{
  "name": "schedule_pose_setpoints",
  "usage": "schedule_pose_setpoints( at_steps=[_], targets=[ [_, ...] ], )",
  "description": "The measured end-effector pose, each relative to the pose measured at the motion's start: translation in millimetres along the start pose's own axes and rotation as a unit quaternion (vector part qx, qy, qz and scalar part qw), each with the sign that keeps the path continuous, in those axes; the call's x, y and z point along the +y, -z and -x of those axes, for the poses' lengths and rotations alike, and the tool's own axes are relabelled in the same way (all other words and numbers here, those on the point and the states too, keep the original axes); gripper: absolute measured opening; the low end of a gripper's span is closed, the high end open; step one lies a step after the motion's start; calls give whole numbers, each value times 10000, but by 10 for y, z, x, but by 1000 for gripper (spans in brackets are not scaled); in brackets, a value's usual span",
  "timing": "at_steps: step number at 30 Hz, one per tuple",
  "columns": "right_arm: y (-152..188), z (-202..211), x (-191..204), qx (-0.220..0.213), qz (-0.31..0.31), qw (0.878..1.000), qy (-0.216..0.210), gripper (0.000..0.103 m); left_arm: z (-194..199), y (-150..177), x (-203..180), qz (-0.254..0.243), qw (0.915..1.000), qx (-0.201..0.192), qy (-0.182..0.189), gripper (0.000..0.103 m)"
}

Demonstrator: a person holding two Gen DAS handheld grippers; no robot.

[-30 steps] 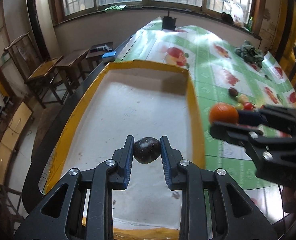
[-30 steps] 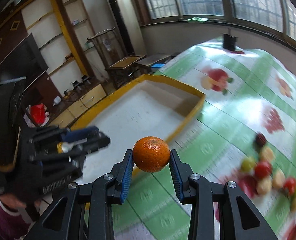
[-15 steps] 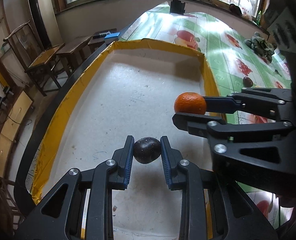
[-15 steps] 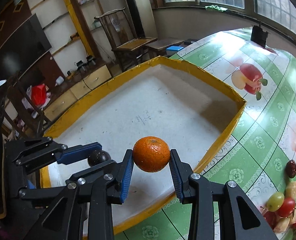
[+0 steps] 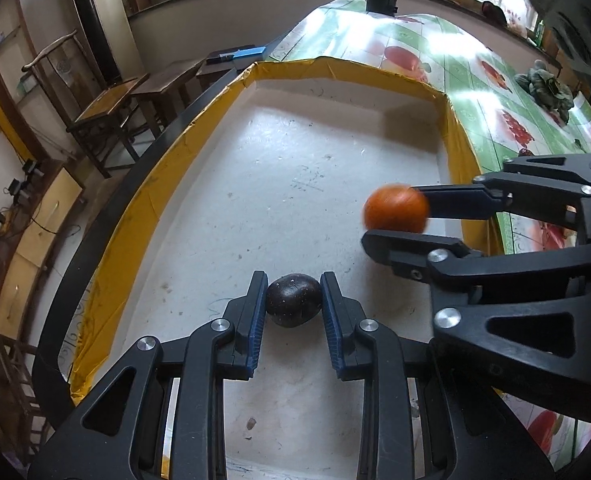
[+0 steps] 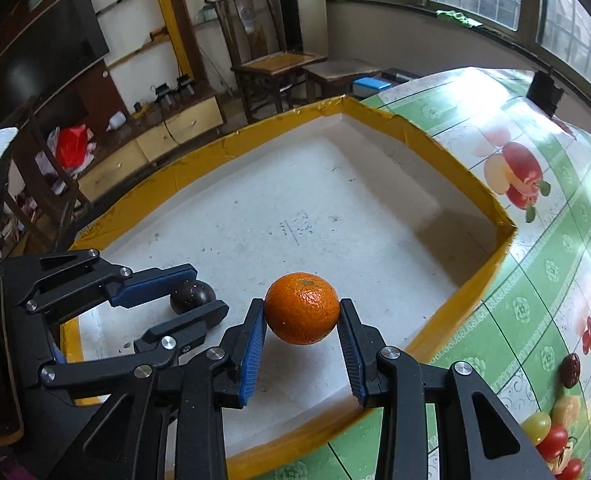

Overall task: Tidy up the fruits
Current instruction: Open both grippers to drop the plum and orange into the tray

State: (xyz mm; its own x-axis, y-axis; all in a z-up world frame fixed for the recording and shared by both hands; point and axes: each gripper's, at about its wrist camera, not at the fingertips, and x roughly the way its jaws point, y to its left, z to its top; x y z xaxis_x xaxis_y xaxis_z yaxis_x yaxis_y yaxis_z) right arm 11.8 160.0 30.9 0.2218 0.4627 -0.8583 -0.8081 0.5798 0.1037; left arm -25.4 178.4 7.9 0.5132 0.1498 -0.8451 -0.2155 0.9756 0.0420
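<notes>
Gripping the orange (image 6: 302,308) dead centre of the right wrist frame, the right gripper (image 6: 301,334) has both blue pads pressed against its sides, and the fruit hangs over the white floor of the yellow-rimmed tray (image 6: 411,130), toward the tray's lower right edge. Over to the lower left of that same frame, the left gripper (image 6: 193,294) is clamped on a dark round fruit (image 6: 192,296), low over the tray floor; whether it touches the floor, I cannot tell. Switch to the left wrist view and there it is again, the dark fruit (image 5: 293,300) pinched between the blue pads just below centre, the left gripper (image 5: 293,312) filling the bottom of the frame. At centre right, the orange (image 5: 395,208) shows slightly blurred in the right gripper (image 5: 395,220), above the tray (image 5: 147,200). Outside the tray, at the lower right of the right wrist frame, a cluster of small fruits (image 6: 551,436) sits on the green fruit-print tablecloth (image 6: 535,264).
</notes>
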Motion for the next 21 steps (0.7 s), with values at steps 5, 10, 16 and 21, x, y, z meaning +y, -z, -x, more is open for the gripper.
schedule_pose_setpoints(
  at_steps=[5,10,16,21],
  targets=[
    [-22,-37,23,75,6,9999,-96,44,-26,23,41,97,9999,83,50,36],
    [40,160,-41,-177,-248,9995,-109,44,51,59,109,297,9995,31,42,36],
    [249,649,-198,-742,-671,9947,-236,45,238,61,52,347,9992,-162,141,36],
    [549,977,-308,-952,-931,9910,-115,46,413,53,-128,262,9987,-346,283,54]
  ],
)
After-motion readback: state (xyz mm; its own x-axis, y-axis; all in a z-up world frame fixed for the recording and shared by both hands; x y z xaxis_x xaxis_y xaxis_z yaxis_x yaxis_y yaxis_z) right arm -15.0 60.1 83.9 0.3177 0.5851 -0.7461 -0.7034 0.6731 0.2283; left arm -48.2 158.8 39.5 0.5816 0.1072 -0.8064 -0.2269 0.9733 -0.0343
